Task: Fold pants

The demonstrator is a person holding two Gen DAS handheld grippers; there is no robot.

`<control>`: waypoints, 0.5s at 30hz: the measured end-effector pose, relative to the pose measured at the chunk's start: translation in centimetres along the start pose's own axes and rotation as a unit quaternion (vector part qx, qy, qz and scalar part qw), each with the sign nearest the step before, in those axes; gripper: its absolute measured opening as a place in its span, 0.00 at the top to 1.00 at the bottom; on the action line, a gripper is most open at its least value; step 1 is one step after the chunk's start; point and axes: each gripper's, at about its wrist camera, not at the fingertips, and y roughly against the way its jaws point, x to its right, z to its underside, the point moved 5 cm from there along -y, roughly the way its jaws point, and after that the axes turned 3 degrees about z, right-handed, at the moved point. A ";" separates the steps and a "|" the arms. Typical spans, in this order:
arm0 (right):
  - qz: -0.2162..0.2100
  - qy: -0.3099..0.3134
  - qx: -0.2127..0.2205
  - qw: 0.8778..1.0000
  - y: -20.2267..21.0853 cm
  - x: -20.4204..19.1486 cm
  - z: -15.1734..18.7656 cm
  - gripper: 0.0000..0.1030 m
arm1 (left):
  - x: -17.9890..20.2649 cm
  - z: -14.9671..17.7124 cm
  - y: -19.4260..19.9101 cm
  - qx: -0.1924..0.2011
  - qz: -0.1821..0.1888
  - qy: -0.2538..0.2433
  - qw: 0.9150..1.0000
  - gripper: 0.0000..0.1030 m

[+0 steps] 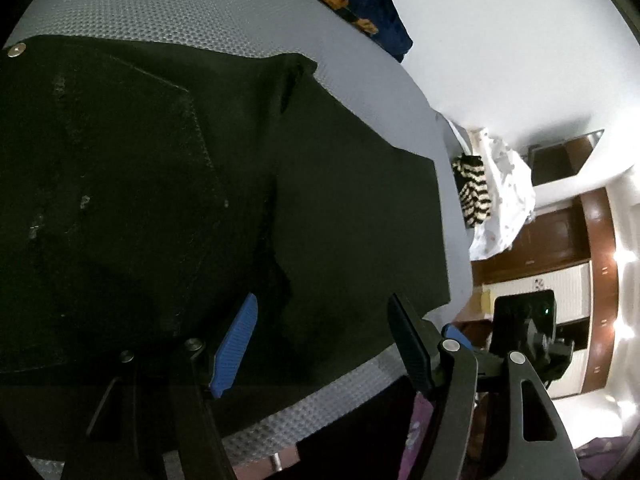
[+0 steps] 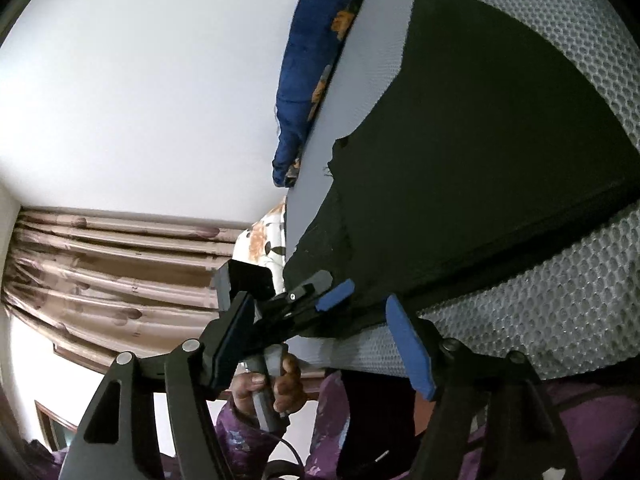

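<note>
Black pants (image 1: 160, 168) lie spread on a grey mesh-textured surface (image 1: 160, 4); a back pocket and a metal button show at the left. My left gripper (image 1: 320, 320) is open just above the pants' near edge, holding nothing. In the right wrist view the pants (image 2: 480, 140) lie on the same surface (image 2: 560, 312). My right gripper (image 2: 316, 332) is open over the pants' lower corner. The left gripper (image 2: 336, 294) shows there too, its blue pad at the pants' edge, held by a hand (image 2: 276, 384).
A blue cushion with orange flowers (image 1: 360, 4) lies at the far edge, also in the right wrist view (image 2: 316, 68). A striped cloth (image 1: 472, 192) and white fabric (image 1: 508, 200) lie beyond the surface. Curtains (image 2: 112, 272) and wooden cabinets (image 1: 560, 240) stand behind.
</note>
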 end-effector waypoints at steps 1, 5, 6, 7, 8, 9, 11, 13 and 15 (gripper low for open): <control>0.000 0.001 0.003 1.000 0.1 0.0 0.0 0.33 | 0.2 0.1 -0.6 -0.009 0.005 -0.001 1.000 0.34; 0.004 -0.013 -0.002 1.000 -0.2 0.7 0.0 0.30 | 1.1 0.6 -1.8 -0.047 0.009 -0.015 0.999 0.68; 0.010 -0.017 -0.003 1.000 -0.2 0.9 0.0 0.30 | 1.1 0.6 -2.2 -0.054 0.011 -0.008 0.998 0.77; 0.012 -0.021 -0.003 1.000 -0.2 1.1 0.0 0.30 | 0.6 0.5 -2.3 -0.051 0.015 0.007 0.999 0.89; 0.013 -0.025 -0.001 1.000 -0.1 1.3 0.0 0.30 | 0.3 0.4 -2.1 -0.047 0.024 0.019 0.998 0.92; 0.014 -0.027 0.000 1.000 0.0 1.4 -0.1 0.30 | 0.0 0.4 -1.7 -0.039 0.035 0.030 0.998 0.92; 0.019 -0.027 0.004 0.999 0.2 1.5 -0.2 0.30 | -0.2 0.6 -1.1 -0.028 0.047 0.046 0.997 0.92; 0.019 -0.029 0.003 0.999 0.2 1.7 -0.3 0.30 | 0.1 0.9 -0.5 -0.019 0.055 0.046 0.997 0.92; 0.019 -0.031 0.001 0.999 0.0 1.8 -0.3 0.30 | 0.6 0.8 -0.1 -0.018 0.051 0.035 0.998 0.92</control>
